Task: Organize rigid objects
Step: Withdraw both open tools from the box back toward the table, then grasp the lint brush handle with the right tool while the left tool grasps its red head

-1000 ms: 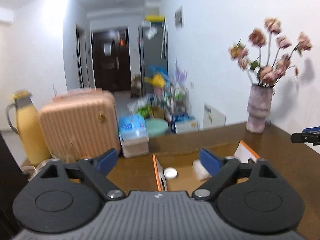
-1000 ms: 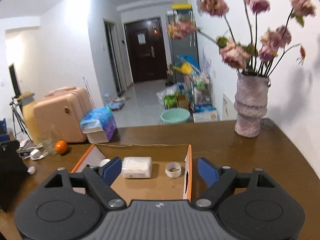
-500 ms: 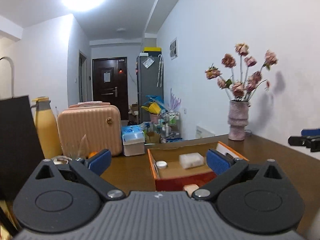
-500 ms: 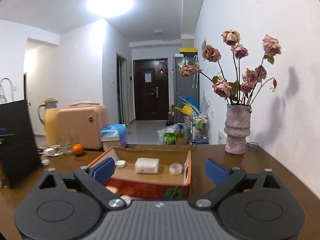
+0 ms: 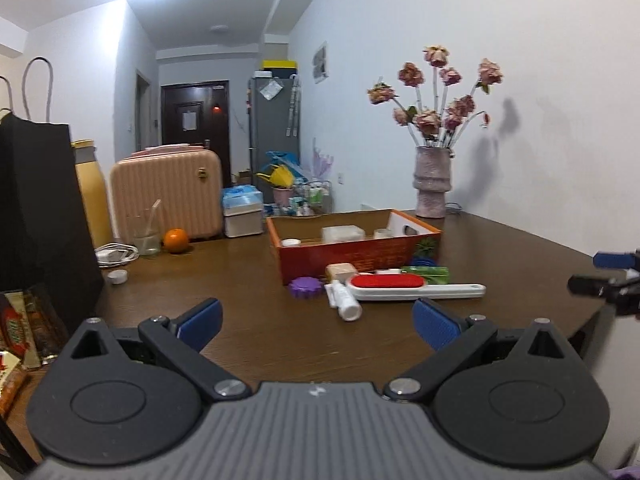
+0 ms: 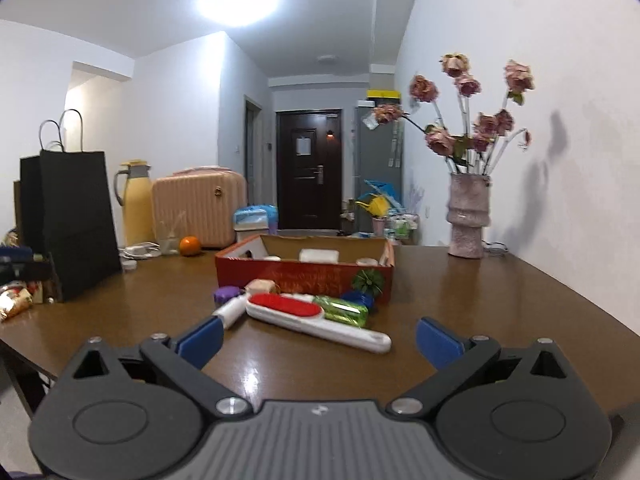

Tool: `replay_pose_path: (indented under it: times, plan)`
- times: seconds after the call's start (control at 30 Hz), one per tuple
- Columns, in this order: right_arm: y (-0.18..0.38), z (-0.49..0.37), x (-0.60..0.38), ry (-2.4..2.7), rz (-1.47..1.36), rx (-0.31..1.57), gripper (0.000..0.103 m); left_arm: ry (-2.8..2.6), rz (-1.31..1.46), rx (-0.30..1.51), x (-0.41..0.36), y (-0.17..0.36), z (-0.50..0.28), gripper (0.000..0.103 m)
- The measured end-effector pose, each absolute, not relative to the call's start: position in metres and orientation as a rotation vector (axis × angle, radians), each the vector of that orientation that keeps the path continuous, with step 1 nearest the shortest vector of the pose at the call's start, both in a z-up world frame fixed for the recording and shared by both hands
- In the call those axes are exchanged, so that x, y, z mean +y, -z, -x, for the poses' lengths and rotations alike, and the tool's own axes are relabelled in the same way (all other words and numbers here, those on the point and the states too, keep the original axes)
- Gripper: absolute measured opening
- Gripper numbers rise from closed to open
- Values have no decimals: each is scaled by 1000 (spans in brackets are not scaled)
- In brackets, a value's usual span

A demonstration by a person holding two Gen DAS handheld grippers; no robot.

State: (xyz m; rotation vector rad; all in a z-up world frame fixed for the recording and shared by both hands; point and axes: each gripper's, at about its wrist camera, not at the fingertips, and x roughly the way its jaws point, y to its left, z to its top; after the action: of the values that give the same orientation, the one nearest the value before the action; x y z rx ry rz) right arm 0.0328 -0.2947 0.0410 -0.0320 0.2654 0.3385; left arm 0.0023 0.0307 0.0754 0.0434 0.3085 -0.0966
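Left tongs point(image 5: 316, 322) spread wide, nothing between the blue pads, held low over the near edge of the brown surface point(image 5: 248, 332). Right tongs point(image 6: 318, 338) likewise spread and empty; in the left view they show at 3 o'clock, well apart from the clutter. Nearest item ahead of the left tongs, at 12 o'clock: a white tube point(image 5: 342, 301), lying flat, long axis running near-to-far, capped end toward the camera. Just beside it, a white lint brush point(image 5: 408, 287) with a red pad lies flat; in the left view its long axis runs 9 to 3 o'clock, handle pointing to 3. In the right view the same lint brush point(image 6: 316, 318) lies diagonally, handle toward 4 o'clock, red pad end toward 10. A green foil-wrapped roll point(image 6: 342, 309) lies just behind the brush, touching or nearly so. A purple toothed disc point(image 5: 306, 287) sits at 9 o'clock of the tube. A tan block point(image 5: 341, 271) stands against the front wall of the red box point(image 5: 344, 254). A blue round piece point(image 6: 359, 299) sits at the box's front right corner. Inside the box: a white rectangular block point(image 6: 319, 255), a small round white lid, a tape ring. Farther off at 10 o'clock: orange point(image 5: 176, 240), black paper bag point(image 5: 38, 204). At 1 o'clock, vase of dried roses point(image 5: 433, 184).
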Motion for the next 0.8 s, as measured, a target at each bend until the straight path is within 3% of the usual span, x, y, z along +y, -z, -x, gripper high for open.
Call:
replay_pose_path:
  times: [0.57,0.67,0.8]
  plan:
    - [-11,-112,-298,-268,-4,407,101,111,-65,468,10,-35,-100,103]
    - [-6,-135,-303,-259,-16,442,97,120,-59,485,1,-27,-131,103]
    - [2,-168,-309,-230,-33,493,82,121,-60,515,-15,-13,-175,103]
